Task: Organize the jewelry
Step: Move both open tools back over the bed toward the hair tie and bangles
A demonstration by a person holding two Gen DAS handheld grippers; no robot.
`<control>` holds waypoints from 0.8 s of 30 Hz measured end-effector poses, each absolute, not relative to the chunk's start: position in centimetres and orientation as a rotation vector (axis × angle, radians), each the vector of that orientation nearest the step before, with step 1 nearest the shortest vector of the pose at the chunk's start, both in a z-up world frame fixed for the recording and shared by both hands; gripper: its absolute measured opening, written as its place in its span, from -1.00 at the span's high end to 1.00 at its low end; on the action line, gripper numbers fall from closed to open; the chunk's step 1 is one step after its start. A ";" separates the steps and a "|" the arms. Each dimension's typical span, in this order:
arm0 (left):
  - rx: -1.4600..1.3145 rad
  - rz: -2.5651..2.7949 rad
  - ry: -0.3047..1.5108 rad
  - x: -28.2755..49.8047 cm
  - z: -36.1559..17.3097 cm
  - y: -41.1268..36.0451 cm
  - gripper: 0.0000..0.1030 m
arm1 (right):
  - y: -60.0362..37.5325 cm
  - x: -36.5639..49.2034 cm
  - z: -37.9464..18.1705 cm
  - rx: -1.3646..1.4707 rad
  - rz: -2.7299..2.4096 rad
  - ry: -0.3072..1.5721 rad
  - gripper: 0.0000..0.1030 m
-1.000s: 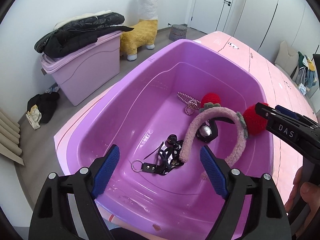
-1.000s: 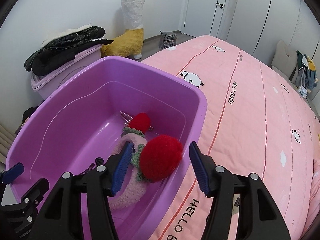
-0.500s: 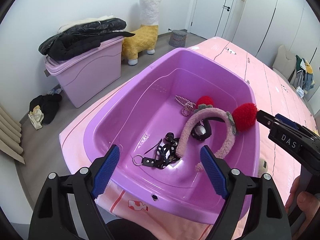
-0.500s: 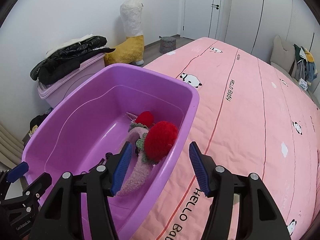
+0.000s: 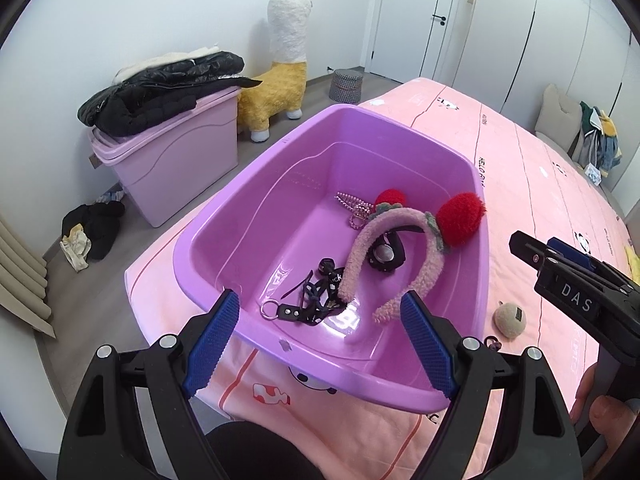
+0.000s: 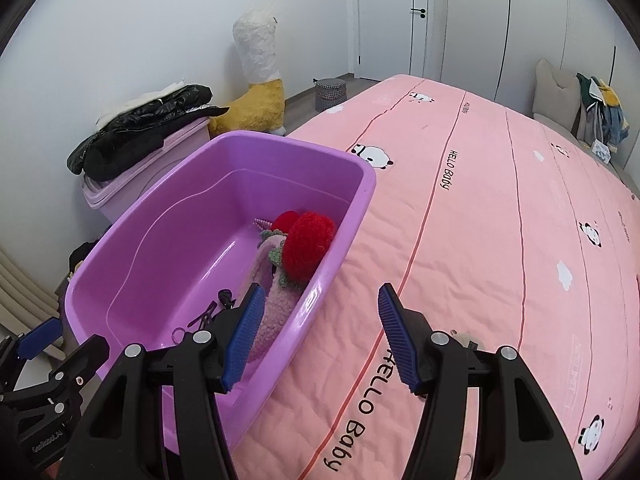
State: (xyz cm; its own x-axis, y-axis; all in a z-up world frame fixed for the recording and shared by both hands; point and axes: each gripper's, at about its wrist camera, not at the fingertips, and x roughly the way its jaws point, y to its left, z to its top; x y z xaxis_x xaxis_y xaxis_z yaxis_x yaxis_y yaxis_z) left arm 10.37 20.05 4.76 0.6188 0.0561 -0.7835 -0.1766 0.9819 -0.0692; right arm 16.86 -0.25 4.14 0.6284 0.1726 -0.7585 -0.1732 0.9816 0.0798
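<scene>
A purple plastic tub [image 5: 482, 264] [image 6: 362, 196] sits at the corner of a pink bed. Inside lie a fuzzy pink headband with red pompoms [image 5: 434, 256] [image 6: 308, 240], a black strap with a key ring [image 5: 308, 304], a black round piece [image 5: 386, 258] and a beaded clip [image 5: 352, 204]. My left gripper [image 5: 320, 344] is open and empty above the tub's near rim. My right gripper [image 6: 320, 332] is open and empty above the tub's right rim and the bedspread. A small beige fuzzy piece [image 5: 510, 320] lies on the bed right of the tub.
A pink storage box [image 5: 172, 160] with a black jacket [image 5: 160, 92] stands on the floor at left. A yellow alpaca toy [image 5: 280, 92] and a small basket [image 5: 346, 85] stand behind. The pink bedspread [image 6: 500, 240] stretches to the right. Clothes [image 5: 598, 140] lie far right.
Both grippers have pulled back and up from the tub, so it looks smaller. The headband is out of the right gripper and rests in the tub.
</scene>
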 end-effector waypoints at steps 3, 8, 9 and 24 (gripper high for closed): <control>-0.133 0.119 0.892 9.7 4.9 19.3 -0.57 | -1.2 15.7 4.3 0.017 0.191 0.864 -0.12; -0.117 0.096 0.892 8.6 5.3 18.0 -0.57 | -2.8 13.9 4.5 0.044 0.178 0.854 -0.12; -0.116 0.092 0.890 8.3 5.4 17.8 -0.57 | -3.1 13.5 4.5 0.047 0.177 0.852 -0.12; -0.091 0.007 0.889 4.9 5.8 12.6 -0.57 | -10.3 6.1 3.3 0.144 0.110 0.851 -0.13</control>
State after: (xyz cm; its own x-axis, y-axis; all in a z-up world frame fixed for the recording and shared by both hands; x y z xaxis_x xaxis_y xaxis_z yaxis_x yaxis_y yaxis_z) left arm 4.87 12.60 5.80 0.6301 -0.0320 -0.7758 -0.0441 0.9961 -0.0769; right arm 6.13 -10.32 3.34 0.6544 0.1539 -0.7403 -0.0390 0.9846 0.1703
